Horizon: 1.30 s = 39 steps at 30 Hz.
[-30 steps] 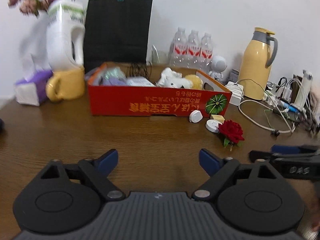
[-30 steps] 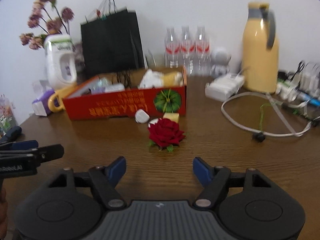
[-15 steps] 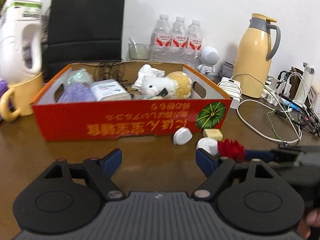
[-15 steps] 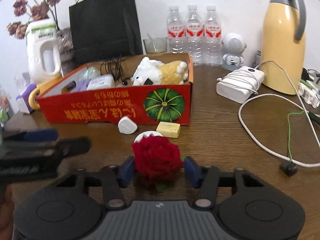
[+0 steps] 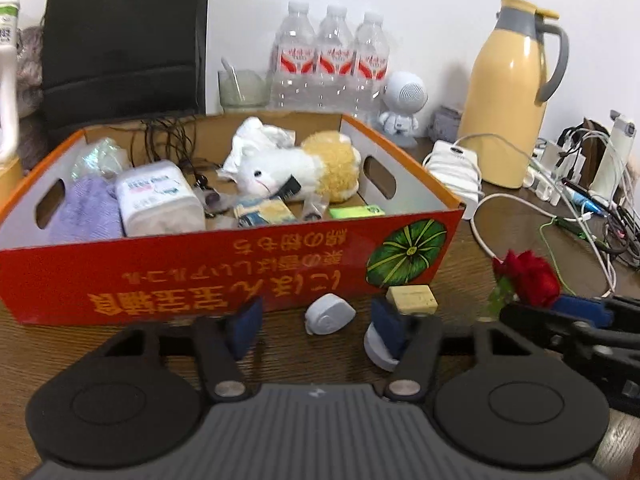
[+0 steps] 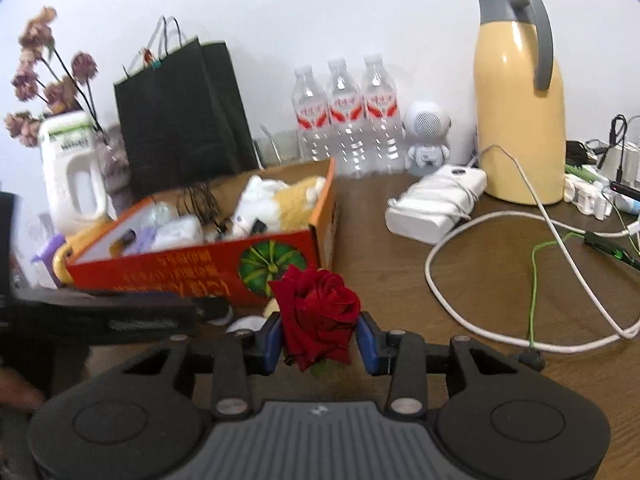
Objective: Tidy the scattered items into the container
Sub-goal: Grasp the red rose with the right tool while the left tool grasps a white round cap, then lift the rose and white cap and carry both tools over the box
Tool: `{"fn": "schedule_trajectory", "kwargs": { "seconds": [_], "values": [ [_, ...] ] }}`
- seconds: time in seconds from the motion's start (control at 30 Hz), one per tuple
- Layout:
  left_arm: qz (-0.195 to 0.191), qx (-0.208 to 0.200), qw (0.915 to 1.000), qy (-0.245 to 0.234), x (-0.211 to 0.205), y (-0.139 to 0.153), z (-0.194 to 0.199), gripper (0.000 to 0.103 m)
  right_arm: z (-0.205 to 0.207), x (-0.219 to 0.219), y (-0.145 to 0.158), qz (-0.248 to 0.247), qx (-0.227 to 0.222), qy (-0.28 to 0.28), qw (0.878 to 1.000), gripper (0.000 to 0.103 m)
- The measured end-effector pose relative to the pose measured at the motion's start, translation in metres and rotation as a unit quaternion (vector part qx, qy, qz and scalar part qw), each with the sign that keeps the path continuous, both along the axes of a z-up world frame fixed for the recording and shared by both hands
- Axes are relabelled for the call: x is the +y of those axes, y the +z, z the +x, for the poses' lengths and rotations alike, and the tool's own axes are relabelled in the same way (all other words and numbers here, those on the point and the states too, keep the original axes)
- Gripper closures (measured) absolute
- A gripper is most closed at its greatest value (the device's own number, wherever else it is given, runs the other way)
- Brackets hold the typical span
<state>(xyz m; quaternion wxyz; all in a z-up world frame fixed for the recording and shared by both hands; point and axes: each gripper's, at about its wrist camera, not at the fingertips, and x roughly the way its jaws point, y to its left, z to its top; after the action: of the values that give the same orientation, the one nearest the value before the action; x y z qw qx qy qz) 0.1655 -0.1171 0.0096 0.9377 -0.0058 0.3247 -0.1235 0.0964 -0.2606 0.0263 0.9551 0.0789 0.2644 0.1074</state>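
Observation:
The red cardboard box [image 5: 200, 276] holds a plush toy [image 5: 296, 168], a tissue pack and a purple cloth. On the table in front of it lie a small white plug-like piece [image 5: 329, 314], a yellow block [image 5: 414, 298] and a white round lid [image 5: 376, 346]. My left gripper [image 5: 316, 328] is closing. The white piece sits between its blue pads, with a gap on each side. My right gripper [image 6: 318, 338] is closing on the red rose [image 6: 316, 316], and both pads touch its petals. In the left wrist view the rose [image 5: 528, 276] shows at the right.
Behind the box stand a black paper bag [image 5: 120, 36], three water bottles [image 5: 332, 52], a white robot-shaped speaker [image 5: 402, 100] and a yellow thermos jug [image 5: 508, 100]. A white adapter [image 6: 436, 204] and looping cables [image 6: 480, 328] cover the table's right side. A white detergent jug [image 6: 72, 168] stands left.
My left gripper has come up to the box front and narrowed around the white piece. My right gripper has advanced to the rose and closed its pads onto it.

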Motion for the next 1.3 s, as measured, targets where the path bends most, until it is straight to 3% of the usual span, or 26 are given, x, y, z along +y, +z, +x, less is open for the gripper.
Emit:
{"fn": "schedule_trajectory", "kwargs": {
  "seconds": [0.03, 0.13, 0.2, 0.23, 0.27, 0.43, 0.7, 1.0, 1.3],
  "values": [
    [0.0, 0.005, 1.0, 0.003, -0.002, -0.002, 0.003, 0.06, 0.0, -0.001, 0.0, 0.004, -0.004, 0.003, 1.0, 0.065],
    [-0.02, 0.023, 0.9995, 0.011, -0.001, -0.005, 0.01, 0.062, -0.001, -0.003, 0.001, 0.015, -0.011, 0.013, 1.0, 0.065],
    [-0.021, 0.025, 0.9994, 0.013, -0.001, -0.006, 0.011, 0.073, -0.002, -0.005, 0.001, 0.018, -0.013, 0.016, 1.0, 0.065],
    [-0.017, 0.025, 0.9994, 0.014, -0.002, -0.007, 0.011, 0.087, -0.003, -0.004, 0.002, 0.018, -0.013, 0.015, 1.0, 0.065],
    [-0.016, 0.027, 0.9994, 0.016, -0.002, -0.007, 0.011, 0.09, -0.003, -0.005, 0.001, 0.02, -0.012, 0.015, 1.0, 0.065],
    [-0.018, 0.016, 0.9991, 0.034, 0.005, -0.002, -0.006, 0.09, -0.006, -0.001, 0.0, 0.013, -0.014, 0.02, 1.0, 0.065],
    [-0.001, -0.049, 0.9952, 0.085, 0.047, 0.024, -0.082, 0.09, -0.02, 0.03, 0.003, -0.025, -0.03, 0.064, 0.997, 0.066],
    [0.025, -0.091, 0.9895, 0.11, 0.086, 0.038, -0.161, 0.09, -0.094, 0.065, 0.005, -0.014, -0.019, 0.096, 0.995, 0.066],
    [0.007, -0.114, 0.987, 0.113, 0.098, 0.056, -0.186, 0.09, -0.123, 0.082, 0.029, -0.015, -0.041, 0.111, 0.993, 0.066]
  ]
}}
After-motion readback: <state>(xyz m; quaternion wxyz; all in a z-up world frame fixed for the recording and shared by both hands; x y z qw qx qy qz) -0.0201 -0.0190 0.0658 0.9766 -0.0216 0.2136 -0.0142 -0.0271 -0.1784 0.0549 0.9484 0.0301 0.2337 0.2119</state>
